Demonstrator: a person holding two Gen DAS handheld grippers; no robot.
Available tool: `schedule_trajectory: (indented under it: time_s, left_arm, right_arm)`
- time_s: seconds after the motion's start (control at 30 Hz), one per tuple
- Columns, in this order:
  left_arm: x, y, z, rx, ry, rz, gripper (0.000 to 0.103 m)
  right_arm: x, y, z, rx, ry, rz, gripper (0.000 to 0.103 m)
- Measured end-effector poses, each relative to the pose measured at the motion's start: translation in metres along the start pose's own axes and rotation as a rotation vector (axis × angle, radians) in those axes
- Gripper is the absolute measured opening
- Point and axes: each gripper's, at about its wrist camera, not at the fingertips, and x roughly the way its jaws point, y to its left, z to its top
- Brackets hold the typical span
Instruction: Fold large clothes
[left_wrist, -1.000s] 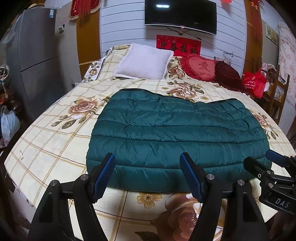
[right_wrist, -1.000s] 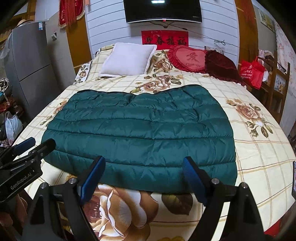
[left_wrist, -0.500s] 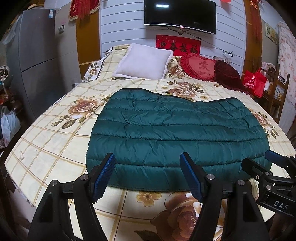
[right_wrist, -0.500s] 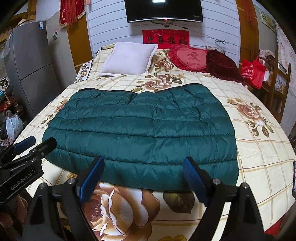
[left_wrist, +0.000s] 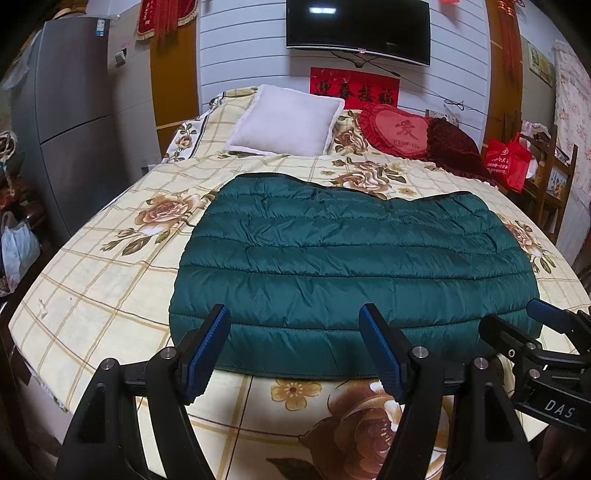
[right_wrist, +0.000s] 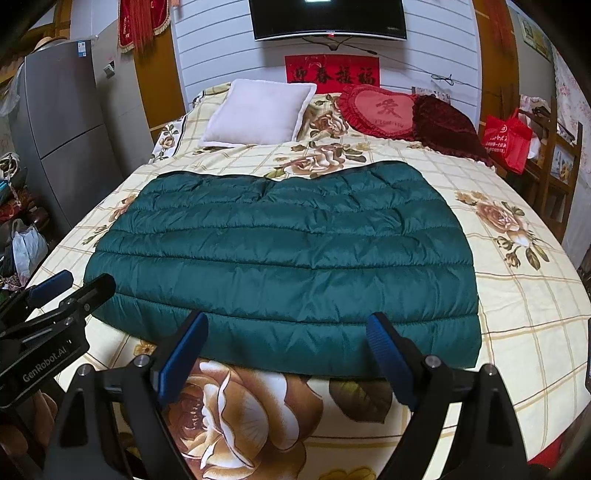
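Note:
A dark green quilted down garment (left_wrist: 351, 266) (right_wrist: 288, 254) lies flat in a folded rectangle on the floral bed sheet (left_wrist: 92, 280) (right_wrist: 517, 302). My left gripper (left_wrist: 295, 317) hovers open over its near edge, toward the left half, blue pads wide apart with nothing between them. My right gripper (right_wrist: 286, 325) hovers open over the near edge too, toward the right half, and holds nothing. Each gripper shows at the side of the other's view: the right gripper (left_wrist: 517, 317) and the left gripper (right_wrist: 81, 280).
At the head of the bed lie a white pillow (left_wrist: 284, 125), a red heart cushion (left_wrist: 395, 129) and a dark red cushion (left_wrist: 454, 147). A grey fridge (left_wrist: 77, 122) stands left. A red bag (left_wrist: 506, 162) and wooden chair are right. A TV (left_wrist: 358, 29) hangs on the wall.

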Motion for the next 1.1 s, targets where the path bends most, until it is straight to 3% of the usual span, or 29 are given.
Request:
schedule_trajectory:
  time_s: [1.1]
  left_arm:
    - [0.010, -0.004, 0.001, 0.006, 0.028, -0.012, 0.078]
  right_arm:
    - [0.011, -0.004, -0.002, 0.016, 0.027, 0.016, 0.091]
